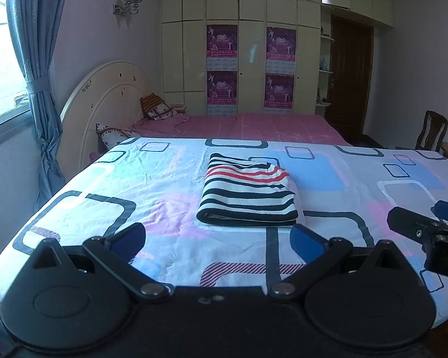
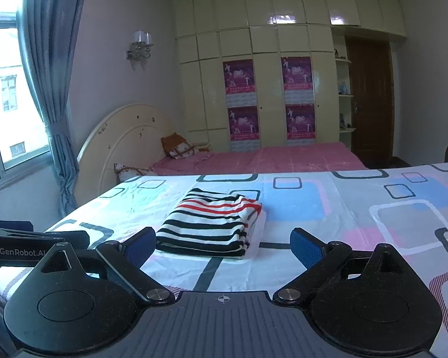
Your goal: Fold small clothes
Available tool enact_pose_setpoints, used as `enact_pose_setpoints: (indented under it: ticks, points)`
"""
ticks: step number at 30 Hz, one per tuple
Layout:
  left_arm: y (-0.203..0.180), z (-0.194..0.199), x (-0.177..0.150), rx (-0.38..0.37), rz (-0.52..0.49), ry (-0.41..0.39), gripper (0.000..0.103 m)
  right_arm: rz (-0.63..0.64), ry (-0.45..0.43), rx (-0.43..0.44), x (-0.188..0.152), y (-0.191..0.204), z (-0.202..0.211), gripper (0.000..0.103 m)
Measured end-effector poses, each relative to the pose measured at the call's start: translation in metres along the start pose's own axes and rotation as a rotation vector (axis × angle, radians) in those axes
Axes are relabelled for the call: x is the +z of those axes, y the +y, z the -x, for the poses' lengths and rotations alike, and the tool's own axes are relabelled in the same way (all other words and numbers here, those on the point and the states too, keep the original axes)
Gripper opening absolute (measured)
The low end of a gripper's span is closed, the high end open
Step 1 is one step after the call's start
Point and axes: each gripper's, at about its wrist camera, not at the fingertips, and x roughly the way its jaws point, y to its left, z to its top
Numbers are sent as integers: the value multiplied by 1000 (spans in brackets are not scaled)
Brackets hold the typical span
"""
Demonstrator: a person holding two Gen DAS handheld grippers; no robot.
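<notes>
Lying folded, striped garment [image 1: 248,192] ahead of both spread tongs, untouched

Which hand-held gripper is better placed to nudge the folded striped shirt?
Marginally the left hand-held gripper: the striped shirt lies straight ahead between its open fingers. From the right hand-held gripper, also open, it sits off toward the left finger.

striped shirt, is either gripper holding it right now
No, the striped shirt lies folded on the patterned bedsheet, while the left gripper and right gripper are both open and short of it.
</notes>
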Motion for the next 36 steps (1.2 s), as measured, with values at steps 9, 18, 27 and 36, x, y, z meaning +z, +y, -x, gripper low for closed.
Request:
enact_pose_setpoints:
  ticks: [9,18,27,36]
  points:
    - [2,-1,1,0,1,5,103,-3,1,0,1,0,-2,96]
    - [0,-2,0,-6,4,4,103,-2,3,1,0,0,-3,96]
    - [0,-3,0,-1,0,-3,103,0,9,-2,-3,2,-6,96]
    - [3,-14,2,-8,14,19,103,-1,24,-4,-5,3,-13,96]
